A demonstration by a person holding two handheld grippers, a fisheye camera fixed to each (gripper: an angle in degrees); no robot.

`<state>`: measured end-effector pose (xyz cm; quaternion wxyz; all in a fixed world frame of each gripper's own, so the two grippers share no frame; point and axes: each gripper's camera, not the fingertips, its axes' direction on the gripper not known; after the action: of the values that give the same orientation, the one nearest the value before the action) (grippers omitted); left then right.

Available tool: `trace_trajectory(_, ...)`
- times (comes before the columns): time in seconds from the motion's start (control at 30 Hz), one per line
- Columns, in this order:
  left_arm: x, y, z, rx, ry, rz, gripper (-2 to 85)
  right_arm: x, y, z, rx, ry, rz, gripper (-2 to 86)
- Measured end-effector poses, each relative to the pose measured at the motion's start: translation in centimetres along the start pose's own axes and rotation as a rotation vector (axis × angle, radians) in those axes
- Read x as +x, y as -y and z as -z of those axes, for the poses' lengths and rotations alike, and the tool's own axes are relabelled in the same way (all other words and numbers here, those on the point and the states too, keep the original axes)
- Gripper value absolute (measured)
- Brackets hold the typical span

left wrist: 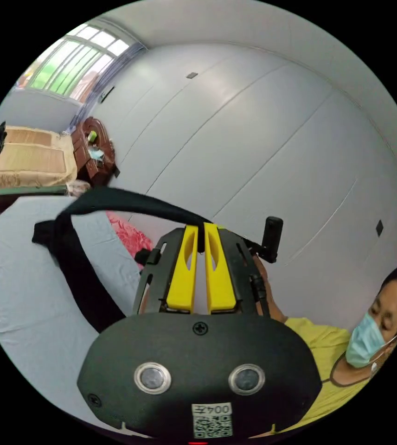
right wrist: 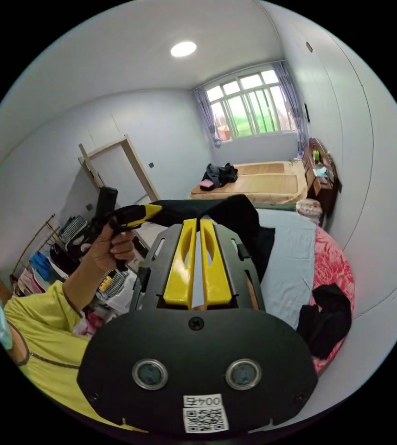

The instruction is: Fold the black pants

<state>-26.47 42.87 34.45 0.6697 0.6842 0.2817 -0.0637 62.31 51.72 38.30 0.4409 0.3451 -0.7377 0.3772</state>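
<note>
In the left gripper view, the left gripper (left wrist: 201, 241) had its two yellow jaws pressed close together, with a bit of the black pants (left wrist: 82, 278) pinched between the tips. In the right gripper view, the right gripper (right wrist: 197, 227) was closed the same way on another bit of the same edge. Both grippers were up in the air, about level with each other (that view also showed a hand (right wrist: 110, 248) holding the left one off to its side). A tight black band of cloth ran straight between them, so the top edge of the pants went from one gripper to the other, side to side. The rest of the pants hung down from that edge, long way pointing down, and the low end touched the grey sheet (right wrist: 291, 264) on the bed near its middle. Neither gripper looked nearer than the other, since each had one end. Next, I think the pants need to be laid flat on the sheet. Farther off, a second dark bundle of cloth (right wrist: 326, 320) lay by the bed's edge on the pink cover (right wrist: 335, 264), close to the wall. Farthest away stood another bed (right wrist: 259, 183) under the window (right wrist: 249, 104).
</note>
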Motion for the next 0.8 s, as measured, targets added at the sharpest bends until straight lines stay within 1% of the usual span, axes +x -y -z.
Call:
trace_trajectory(0.03,-0.8,-1.5,-1.0,-0.022,-0.008,0.018,2.9,0.8,-2.7,-1.2,-0.033,-0.009,-0.027,-0.1)
trace_trajectory(0.1,-5.5,-8.7,-5.2,-0.104,-0.022,0.126,2.9,2.6,-7.2,-3.8,-0.112,-0.009,-0.085,-0.1)
trace_trajectory(0.13,-7.0,-10.7,-6.4,-0.126,-0.017,0.160,2.9,3.9,-10.4,-5.9,-0.181,-0.008,-0.132,-0.1)
trace_trajectory(0.2,-13.6,-19.4,-11.2,-0.216,-0.058,0.337,2.9,5.9,-15.7,-9.1,-0.282,-0.015,-0.202,-0.1)
trace_trajectory(0.23,-15.3,-21.7,-12.2,-0.237,-0.063,0.383,2.9,7.2,-19.2,-11.2,-0.348,-0.022,-0.242,0.0)
trace_trajectory(0.27,-18.5,-26.6,-14.0,-0.263,-0.049,0.499,2.9,8.4,-22.7,-13.1,-0.413,-0.013,-0.292,0.0)
trace_trajectory(0.3,-21.1,-31.3,-15.5,-0.276,-0.057,0.594,3.0,9.0,-24.4,-13.9,-0.442,-0.003,-0.320,0.0)
trace_trajectory(0.33,-22.2,-33.4,-16.0,-0.284,-0.055,0.641,3.0,10.0,-27.5,-15.4,-0.491,0.017,-0.372,0.1)
trace_trajectory(0.37,-23.9,-37.3,-16.7,-0.287,-0.043,0.726,3.1,10.7,-30.0,-16.3,-0.525,0.034,-0.414,0.1)
trace_trajectory(0.4,-24.7,-40.1,-17.2,-0.272,-0.050,0.761,3.1,10.9,-31.1,-16.6,-0.536,0.039,-0.429,0.1)
trace_trajectory(0.5,-25.0,-42.8,-17.7,-0.282,-0.041,0.783,3.2,11.8,-33.9,-17.3,-0.575,0.063,-0.458,0.1)
trace_trajectory(0.6,-24.9,-40.3,-17.2,-0.261,-0.038,0.733,3.2,12.7,-32.8,-16.7,-0.558,0.091,-0.431,0.2)
trace_trajectory(0.63,-24.6,-39.3,-16.9,-0.253,-0.040,0.718,3.2,12.8,-31.3,-15.9,-0.522,0.098,-0.406,0.2)
trace_trajectory(0.67,-23.5,-36.7,-16.3,-0.233,-0.043,0.659,3.2,12.4,-29.5,-14.4,-0.469,0.091,-0.355,0.2)
trace_trajectory(0.7,-21.2,-33.8,-15.7,-0.232,-0.007,0.548,3.2,12.0,-28.7,-13.6,-0.447,0.079,-0.324,0.2)
trace_trajectory(0.77,-17.6,-31.3,-15.4,-0.270,0.084,0.406,3.1,10.3,-27.7,-10.6,-0.404,0.012,-0.205,0.1)
trace_trajectory(0.8,-16.7,-31.5,-15.5,-0.289,0.095,0.371,3.0,10.1,-28.1,-10.2,-0.404,-0.004,-0.191,0.1)
